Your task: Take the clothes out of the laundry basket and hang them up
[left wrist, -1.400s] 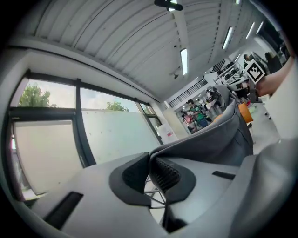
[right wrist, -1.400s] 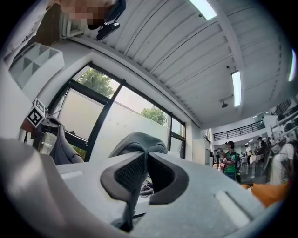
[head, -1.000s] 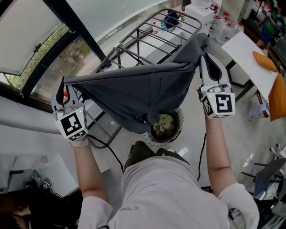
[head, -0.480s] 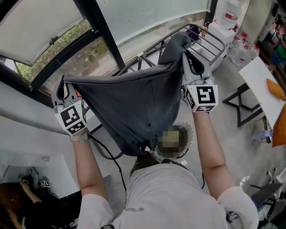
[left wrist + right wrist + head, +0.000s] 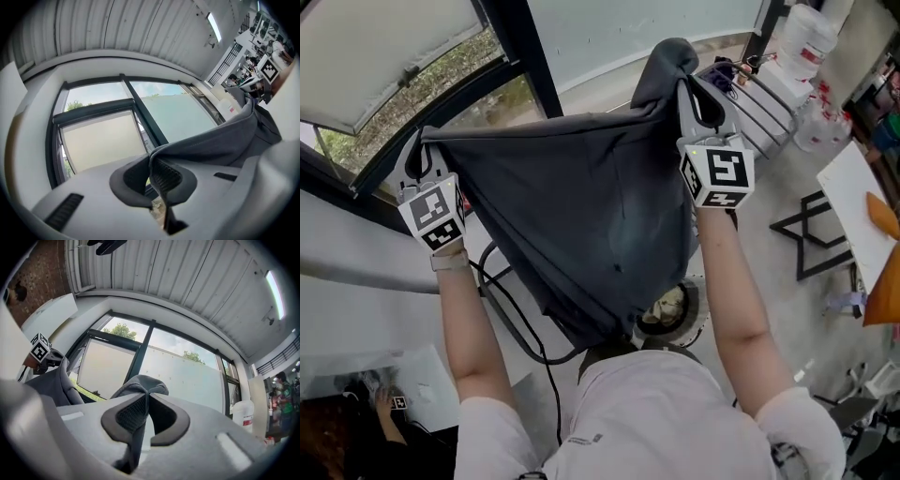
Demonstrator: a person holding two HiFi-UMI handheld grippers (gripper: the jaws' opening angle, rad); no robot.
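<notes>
Head view looks down on a dark grey garment [image 5: 581,225] stretched wide in the air between the two hands. Its lower part sags to a point above the laundry basket [image 5: 680,314], which stands on the floor by the person's feet. The left tongs [image 5: 414,155] are pressed together on one upper corner of the cloth, and the left gripper view shows a thin fold nipped between the ribbed pads. The right tongs [image 5: 694,89] pinch the other corner the same way, with a bunch of cloth standing up past their tips. The drying rack [image 5: 764,89] lies just beyond the right hand and is not under the garment.

The likeliest trouble is a slip. The left hold looks like only an edge of fabric, so a sharp tug while the cloth is pulled taut could draw it out and drop that side. The spread cloth also hides much of what lies below and ahead, so the rails may be hard to judge. The hanging tail could catch on a rail, or the garment could land bunched instead of flat. A black cable [image 5: 502,309] trails near the left arm and might snag.
</notes>
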